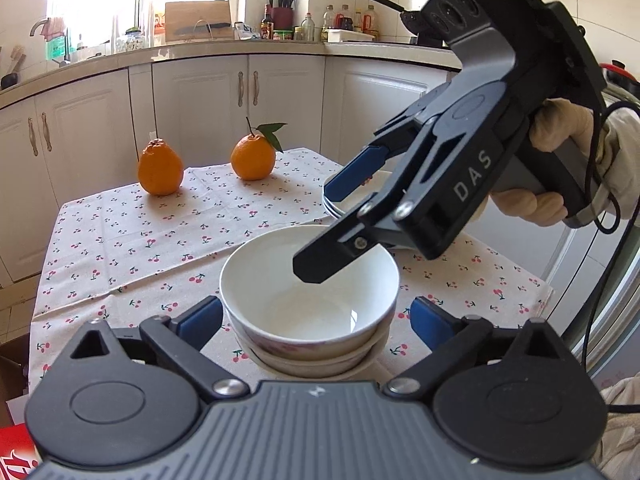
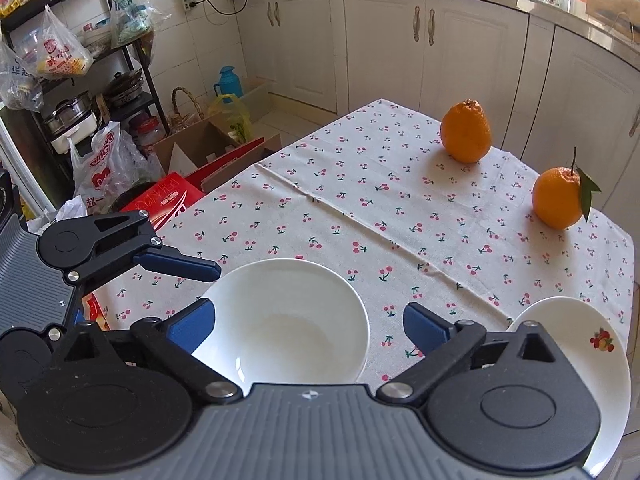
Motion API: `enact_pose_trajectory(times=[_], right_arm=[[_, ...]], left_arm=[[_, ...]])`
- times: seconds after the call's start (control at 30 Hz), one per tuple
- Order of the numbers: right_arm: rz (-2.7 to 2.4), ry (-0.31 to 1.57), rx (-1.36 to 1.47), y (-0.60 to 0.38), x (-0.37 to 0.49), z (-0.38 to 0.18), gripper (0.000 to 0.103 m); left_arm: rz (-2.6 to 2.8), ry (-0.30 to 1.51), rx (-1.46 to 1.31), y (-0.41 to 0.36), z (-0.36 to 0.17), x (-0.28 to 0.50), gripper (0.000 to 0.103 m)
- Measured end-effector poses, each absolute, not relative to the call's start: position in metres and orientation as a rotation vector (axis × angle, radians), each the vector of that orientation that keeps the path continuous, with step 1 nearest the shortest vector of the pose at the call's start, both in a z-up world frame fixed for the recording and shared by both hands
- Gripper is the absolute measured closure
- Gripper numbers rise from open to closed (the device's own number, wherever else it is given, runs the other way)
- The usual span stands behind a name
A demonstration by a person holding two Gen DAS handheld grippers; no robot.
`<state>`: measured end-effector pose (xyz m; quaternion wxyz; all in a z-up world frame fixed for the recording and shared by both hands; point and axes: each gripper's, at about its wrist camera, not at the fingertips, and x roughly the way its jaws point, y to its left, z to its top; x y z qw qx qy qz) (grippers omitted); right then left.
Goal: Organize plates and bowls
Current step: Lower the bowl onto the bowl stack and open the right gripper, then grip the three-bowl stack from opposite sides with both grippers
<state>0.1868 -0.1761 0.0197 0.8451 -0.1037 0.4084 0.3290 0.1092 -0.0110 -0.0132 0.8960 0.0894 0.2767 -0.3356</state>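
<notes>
A stack of white bowls [image 1: 308, 304] stands on the cherry-print tablecloth [image 1: 160, 232], the top one empty; it also shows in the right wrist view [image 2: 288, 328]. My left gripper [image 1: 316, 322] is open, its fingers either side of the stack without touching it. My right gripper [image 2: 308, 324] is open and hovers just above the top bowl; in the left wrist view its fingers [image 1: 320, 264] hang over the bowl. White plates [image 1: 348, 200] sit stacked behind it; a plate with a fruit motif [image 2: 592, 344] shows at the right.
Two oranges [image 1: 160, 168] [image 1: 253, 158] stand at the table's far side. White kitchen cabinets [image 1: 200, 96] run behind. Boxes, bags and a rack [image 2: 80, 100] crowd the floor left of the table.
</notes>
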Motion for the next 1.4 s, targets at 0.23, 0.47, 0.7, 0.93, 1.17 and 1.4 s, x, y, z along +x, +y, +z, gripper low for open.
enact_pose_trajectory(times=[0.23, 0.47, 0.7, 0.93, 1.17, 1.4], right_arm=[[0.672, 0.815, -0.270, -0.180, 0.168, 0.024, 0.000], [0.646, 0.776, -0.297, -0.189, 0.143, 0.027, 0.000], [0.632, 0.739, -0.358, -0.192, 0.114, 0.023, 0.000], [0.628, 0.728, -0.410, -0.195, 0.098, 0.009, 0.000], [0.600, 0.741, -0.447, -0.197, 0.102, -0.017, 0.000], [0.656, 0.738, -0.529, -0.189, 0.108, -0.045, 0.000]], left_arm=[[-0.698, 0.567, 0.206, -0.002, -0.006, 0.102, 0.002], [-0.676, 0.601, 0.175, 0.011, -0.003, 0.102, 0.001], [-0.653, 0.559, 0.188, 0.017, -0.006, 0.090, 0.001], [-0.679, 0.617, 0.187, 0.023, -0.017, 0.093, 0.001], [-0.639, 0.658, 0.218, 0.023, -0.038, 0.107, 0.001], [-0.707, 0.681, 0.285, 0.013, -0.059, 0.123, 0.001]])
